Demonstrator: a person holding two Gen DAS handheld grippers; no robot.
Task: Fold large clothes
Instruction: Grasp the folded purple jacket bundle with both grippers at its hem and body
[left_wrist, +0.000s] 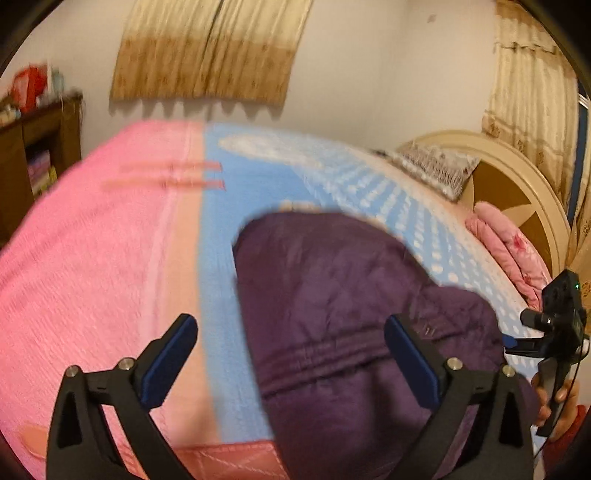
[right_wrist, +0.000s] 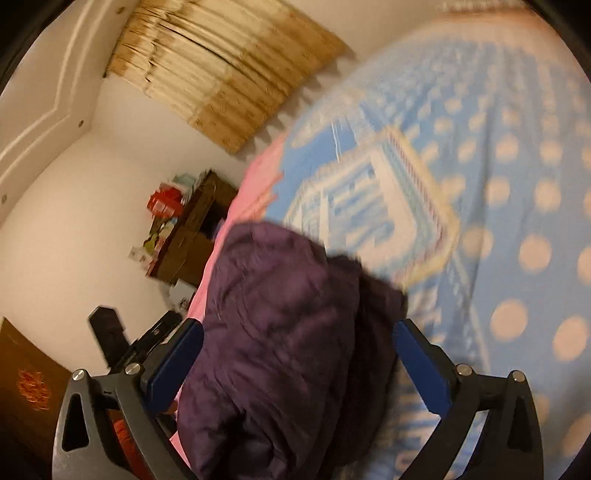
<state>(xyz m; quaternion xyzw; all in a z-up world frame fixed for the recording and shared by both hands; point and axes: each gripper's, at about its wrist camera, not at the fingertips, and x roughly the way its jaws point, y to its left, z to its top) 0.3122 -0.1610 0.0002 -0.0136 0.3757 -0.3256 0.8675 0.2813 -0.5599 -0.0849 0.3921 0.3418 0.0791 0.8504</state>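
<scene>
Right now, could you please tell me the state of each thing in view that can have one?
Purple jacket: bunched on the bed, not gripped.
Left gripper: jaws open, empty.
Right gripper: jaws open, pads clear of the jacket.
Bedspread: spread over the bed.
Curtain: drawn.

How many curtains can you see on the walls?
2. One tan curtain hangs on the far wall above the bed, over the pink side of the bedspread. The other curtain hangs at the right, behind the headboard. Others may be out of view.
</scene>
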